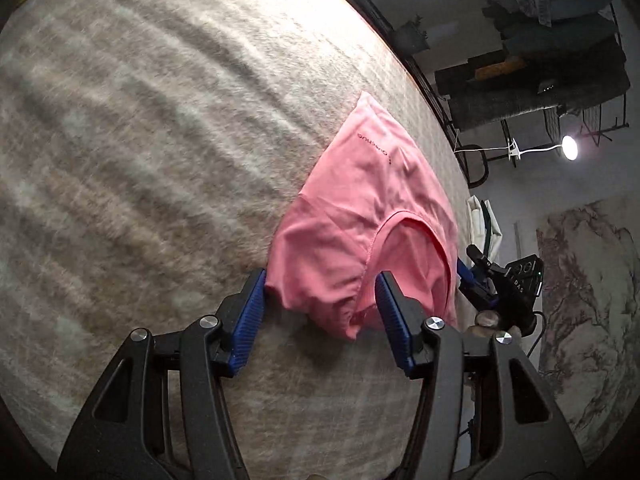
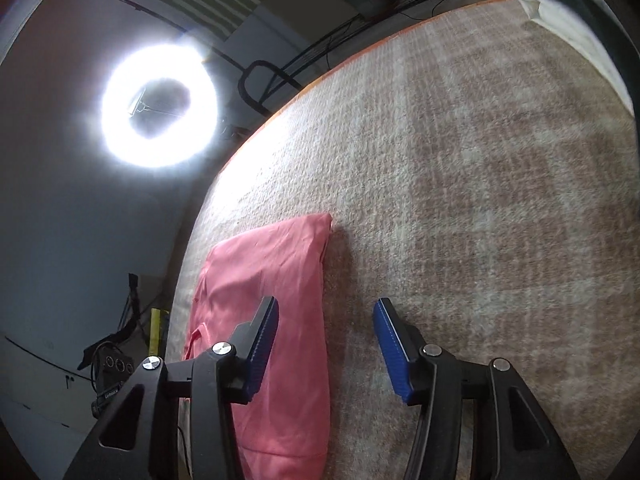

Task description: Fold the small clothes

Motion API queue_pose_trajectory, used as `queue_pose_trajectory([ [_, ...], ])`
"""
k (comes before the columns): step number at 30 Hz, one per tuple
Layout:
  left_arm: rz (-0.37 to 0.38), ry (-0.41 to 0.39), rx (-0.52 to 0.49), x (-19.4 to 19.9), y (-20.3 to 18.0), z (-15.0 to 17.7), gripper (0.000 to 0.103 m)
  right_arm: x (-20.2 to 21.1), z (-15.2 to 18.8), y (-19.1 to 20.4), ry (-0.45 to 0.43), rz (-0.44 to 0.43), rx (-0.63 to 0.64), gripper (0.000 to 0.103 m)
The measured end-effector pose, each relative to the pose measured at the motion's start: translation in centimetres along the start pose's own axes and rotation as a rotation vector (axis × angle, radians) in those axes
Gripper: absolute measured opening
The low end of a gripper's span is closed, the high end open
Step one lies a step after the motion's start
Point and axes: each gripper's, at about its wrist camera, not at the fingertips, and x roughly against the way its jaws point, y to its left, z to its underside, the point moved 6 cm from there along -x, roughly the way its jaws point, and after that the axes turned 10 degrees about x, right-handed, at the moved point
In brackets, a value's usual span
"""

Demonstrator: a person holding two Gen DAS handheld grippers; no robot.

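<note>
Small dark print on the pink garment [image 1: 372,200], illegible, "DAS" on a black device [image 1: 520,280]

Smooth pink cloth garment [image 1: 372,216], rough woven carpet [image 1: 160,160], ribbed blue pads [image 2: 264,344]

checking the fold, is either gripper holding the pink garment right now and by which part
Nothing is held. The left gripper and the right gripper both stand open, and the pink garment lies loose on the carpet.
</note>
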Motion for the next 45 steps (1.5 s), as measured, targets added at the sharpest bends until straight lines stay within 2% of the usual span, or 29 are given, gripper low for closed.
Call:
queue_pose_trajectory([
  [3, 0.016, -0.009, 0.01, -0.9, -0.8, -0.4, 0.056, -1.1, -0.4, 0.2, -0.01, -0.034, -0.027, 0.05],
  [8, 0.008, -0.027, -0.034, -2.7, -2.9, -1.1, 0.056, -3.0, -0.7, 0.7, -0.026, -0.083, -0.067, 0.043],
  [10, 0.002, -0.044, -0.047, -3.3, -3.4, -1.3, 0.046, -3.7, -1.1, 1.1, -0.035, -0.081, -0.063, 0.042],
  [12, -0.003, -0.037, -0.036, -4.0, -3.3, -1.3, 0.024, -4.8, -1.3, 1.6, -0.019, -0.094, -0.069, 0.037],
  [14, -0.013, -0.056, -0.048, -4.2, -3.3, -1.3, 0.018, -5.3, -1.7, 2.2, -0.016, -0.083, -0.067, 0.032],
  [15, -0.028, -0.066, -0.069, -4.2, -3.5, -1.2, 0.016, -5.6, -1.8, 2.4, -0.015, -0.071, -0.063, 0.022],
  [17, -0.039, -0.086, -0.09, -4.0, -3.9, -1.0, 0.013, -6.1, -1.9, 2.8, -0.004, -0.025, -0.05, 0.014],
  [18, -0.039, -0.091, -0.098, -4.0, -4.1, -0.9, 0.012, -6.3, -2.1, 3.1, -0.005, -0.007, -0.038, 0.01],
  [20, -0.045, -0.109, -0.138, -3.7, -4.8, -0.7, 0.012, -6.2, -2.2, 3.8, -0.012, 0.028, -0.001, 0.008],
  [27, -0.035, -0.157, -0.251, -1.6, -7.6, -0.1, 0.011, -4.7, -3.3, 6.7, -0.044, 0.082, 0.088, 0.006],
  [36, 0.005, -0.147, -0.384, -1.4, -13.6, 1.3, 0.01, -0.8, -5.2, 9.7, -0.082, 0.131, 0.219, 0.006],
  [45, 0.046, -0.099, -0.48, -5.0, -20.7, 3.9, 0.01, 6.8, -7.4, 7.3, -0.159, 0.199, 0.234, 0.006],
])
